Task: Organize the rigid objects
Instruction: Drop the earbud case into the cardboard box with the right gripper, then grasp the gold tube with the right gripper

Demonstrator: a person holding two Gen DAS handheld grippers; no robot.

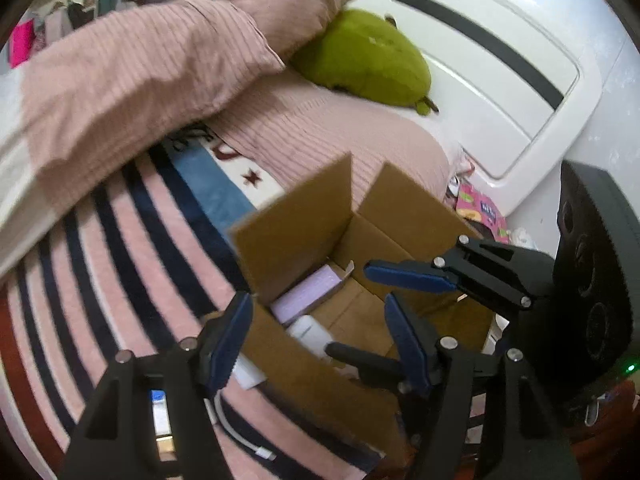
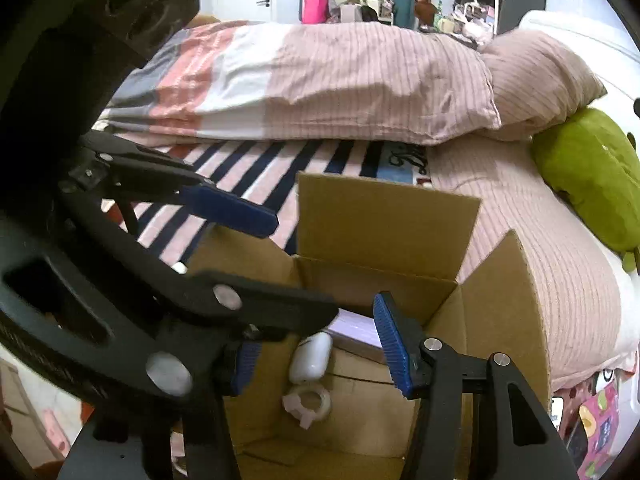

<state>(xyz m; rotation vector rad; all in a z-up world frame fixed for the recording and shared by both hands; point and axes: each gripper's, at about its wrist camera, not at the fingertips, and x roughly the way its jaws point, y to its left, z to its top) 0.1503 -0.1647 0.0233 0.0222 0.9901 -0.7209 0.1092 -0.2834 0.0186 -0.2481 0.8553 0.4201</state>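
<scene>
An open cardboard box (image 1: 296, 216) (image 2: 384, 216) stands on the bed with its flaps up. Inside lie a lilac flat box (image 1: 308, 294) (image 2: 356, 330), a white rounded case (image 1: 310, 334) (image 2: 311, 356) and a clear tape roll (image 2: 308, 402). My left gripper (image 1: 316, 344) is open and empty over the box's near-left edge. My right gripper (image 2: 316, 356) is open and empty above the box's inside; its fingers (image 1: 408, 274) reach in from the right in the left wrist view. The left gripper's fingers (image 2: 228, 210) cross the right wrist view at left.
The box sits on a pink and navy striped blanket (image 1: 120, 264). A white cable and adapter (image 1: 244, 432) lie on the blanket by the box's near-left corner. Pink pillows (image 1: 132, 76) and a green plush (image 1: 364, 60) lie behind; a white headboard (image 1: 500, 80) stands at right.
</scene>
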